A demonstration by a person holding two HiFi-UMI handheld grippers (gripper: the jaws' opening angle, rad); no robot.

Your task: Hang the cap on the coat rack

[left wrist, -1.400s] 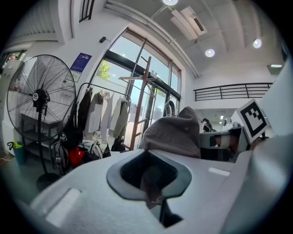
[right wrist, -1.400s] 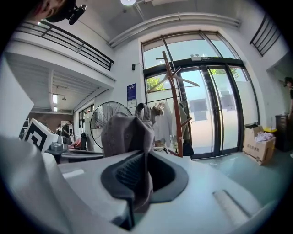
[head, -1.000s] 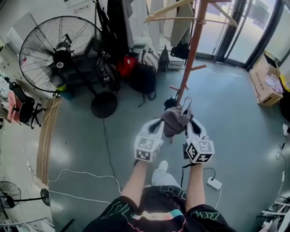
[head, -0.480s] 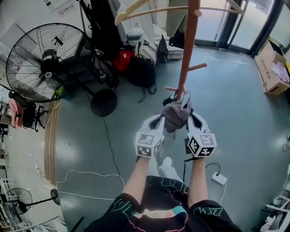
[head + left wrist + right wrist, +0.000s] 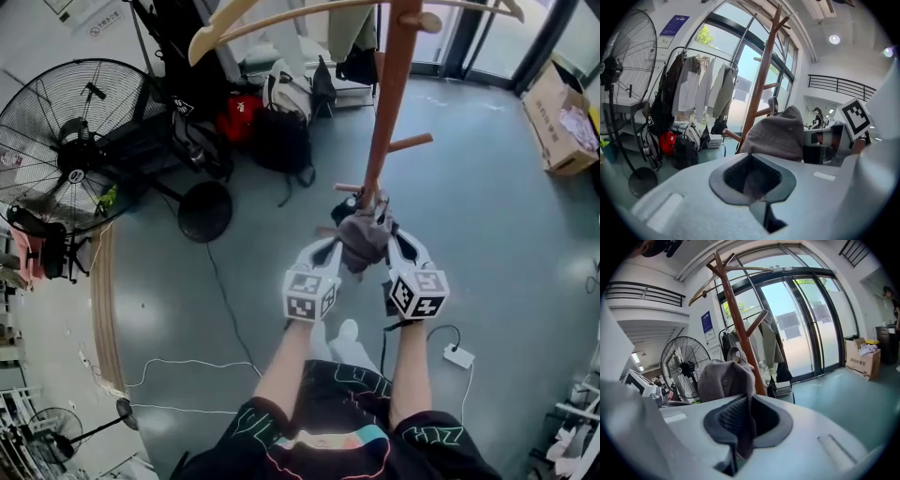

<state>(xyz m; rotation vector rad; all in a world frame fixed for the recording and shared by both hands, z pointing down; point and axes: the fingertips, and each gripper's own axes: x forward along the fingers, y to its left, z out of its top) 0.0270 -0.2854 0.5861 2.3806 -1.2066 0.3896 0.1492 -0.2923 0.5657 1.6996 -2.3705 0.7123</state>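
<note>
Cap (image 5: pixel 364 239) pinched at both sides: left gripper (image 5: pixel 335 248) & right gripper (image 5: pixel 394 244) each clamped on fabric. Held betw. them, right up against coat rack (image 5: pixel 386 103) pole. Low peg (image 5: pixel 349 187) just ahead, slightly above; prob. needs lift fwd & up.

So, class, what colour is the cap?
The cap is grey, clearest in the right gripper view.

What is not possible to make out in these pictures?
- Head view: the top of the coat rack is cut off by the upper edge.
- Head view: whether the cap touches the peg; they overlap.
- Right gripper view: the blue wall sign has print too small to read.
</note>
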